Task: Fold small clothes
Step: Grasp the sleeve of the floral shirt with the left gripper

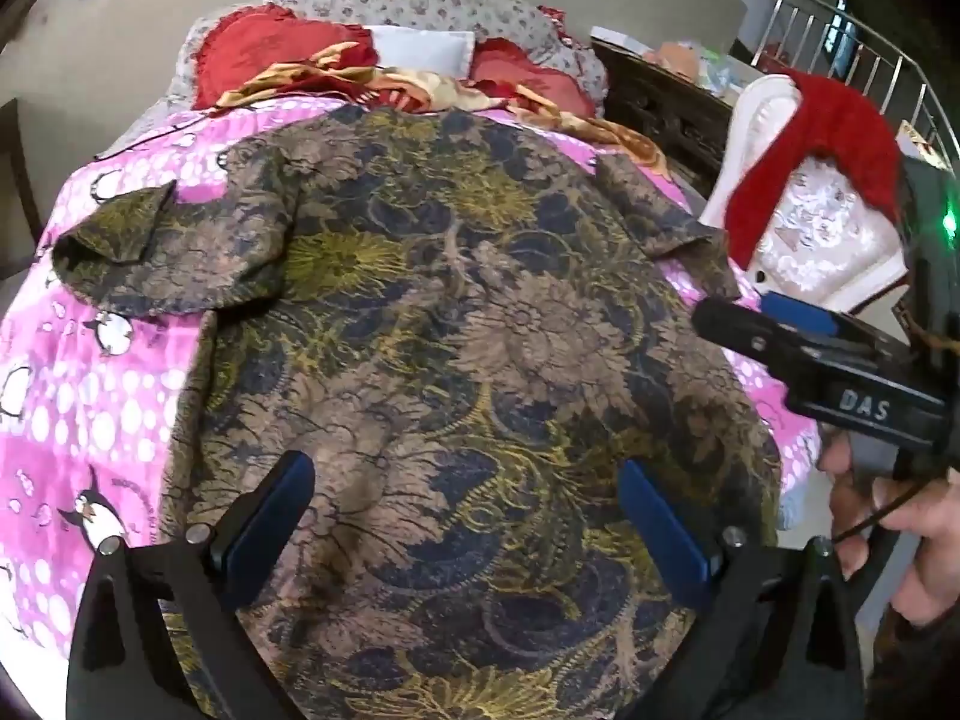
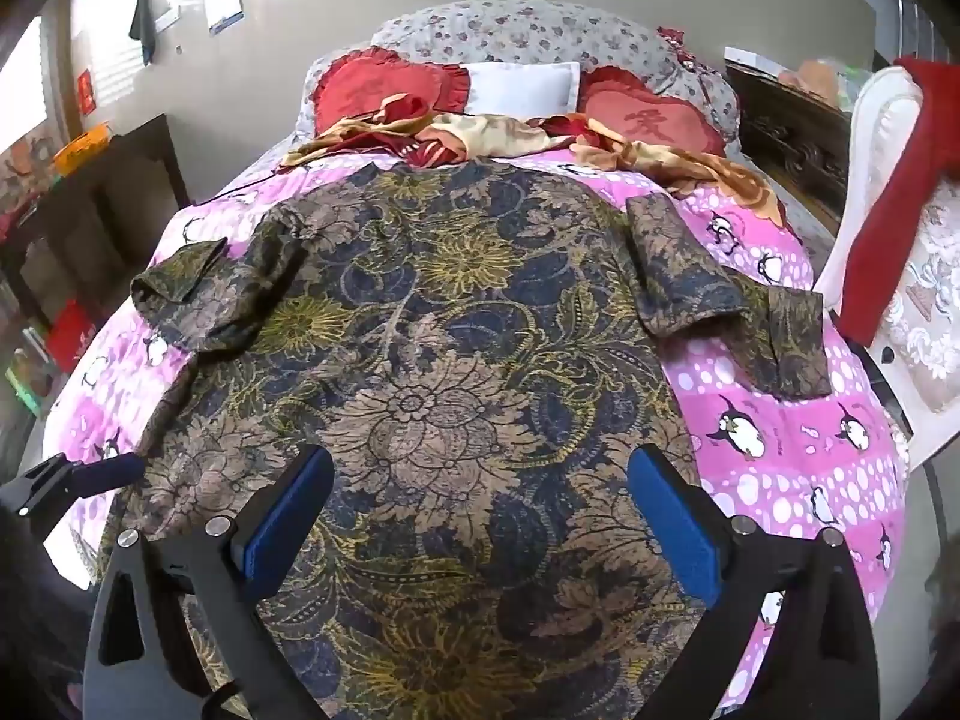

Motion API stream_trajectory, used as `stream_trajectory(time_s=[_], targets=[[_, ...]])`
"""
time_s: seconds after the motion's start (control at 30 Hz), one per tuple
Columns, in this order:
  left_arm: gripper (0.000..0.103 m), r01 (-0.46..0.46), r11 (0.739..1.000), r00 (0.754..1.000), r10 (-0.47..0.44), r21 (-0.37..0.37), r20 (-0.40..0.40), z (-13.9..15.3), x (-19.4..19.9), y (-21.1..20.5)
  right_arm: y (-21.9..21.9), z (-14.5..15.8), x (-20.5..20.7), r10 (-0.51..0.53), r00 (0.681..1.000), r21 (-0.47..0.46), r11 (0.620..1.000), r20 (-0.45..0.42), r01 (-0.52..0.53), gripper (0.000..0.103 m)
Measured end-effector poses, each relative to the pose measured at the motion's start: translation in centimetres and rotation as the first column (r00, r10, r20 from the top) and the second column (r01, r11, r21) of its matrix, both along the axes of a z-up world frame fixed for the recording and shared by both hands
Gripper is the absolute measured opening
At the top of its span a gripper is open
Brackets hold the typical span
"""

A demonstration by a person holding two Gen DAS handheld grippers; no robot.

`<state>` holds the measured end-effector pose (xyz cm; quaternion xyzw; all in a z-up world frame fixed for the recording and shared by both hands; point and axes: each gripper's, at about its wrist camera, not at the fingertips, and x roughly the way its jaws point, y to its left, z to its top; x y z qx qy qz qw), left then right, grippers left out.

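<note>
Shirt (image 2: 456, 372), a floral short-sleeved one, lies spread flat on the bed (image 2: 780, 420) beneath both tools: the left hand-held gripper (image 1: 465, 534) and the right hand-held gripper (image 2: 480, 516) hover with jaws wide apart, holding nothing. The sleeve at ten o'clock (image 2: 198, 294) is already rumpled. Likely risks: pinching the pink penguin blanket (image 2: 798, 480) along with the thin cloth, or dragging the body askew if one side lifts first.

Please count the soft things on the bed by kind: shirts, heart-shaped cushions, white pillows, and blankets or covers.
Patterned shirt: 1
Red heart cushions: 2
White pillow: 1
Pink penguin cover: 1
Gold and red blanket: 1
Total: 6
</note>
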<state>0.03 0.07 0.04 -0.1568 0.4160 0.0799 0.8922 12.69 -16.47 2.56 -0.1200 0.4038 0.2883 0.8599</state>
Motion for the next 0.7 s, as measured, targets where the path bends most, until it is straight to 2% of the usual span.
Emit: stream_trajectory(time_s=[0.13,0.37,0.5,0.57,0.7], targets=[[0.103,-0.04,0.998,0.999,0.04,0.048,-0.001,1.0,0.1,0.7,-0.7,0.2,0.7,-0.018,1.0,0.019,1.0,0.003,0.018,0.089],[0.103,-0.148,0.986,0.985,0.154,0.076,-0.078,-1.2,2.5,5.1,-0.1,1.1,1.6,-0.012,0.998,0.095,0.995,0.069,0.006,0.089],[0.103,-0.206,0.976,0.968,0.214,0.07,-0.135,-1.9,4.6,5.5,1.4,-0.4,2.8,-0.008,0.998,0.098,0.995,0.068,0.001,0.089],[0.103,-0.214,0.975,0.96,0.222,0.062,-0.17,-2.3,5.7,5.2,2.3,-1.7,3.5,-0.013,0.997,0.053,0.999,0.07,0.01,0.089],[0.103,-0.227,0.971,0.954,0.238,0.079,-0.185,-2.5,6.8,4.9,3.1,-3.8,4.3,-0.01,0.999,0.016,1.0,0.049,0.01,0.089]])
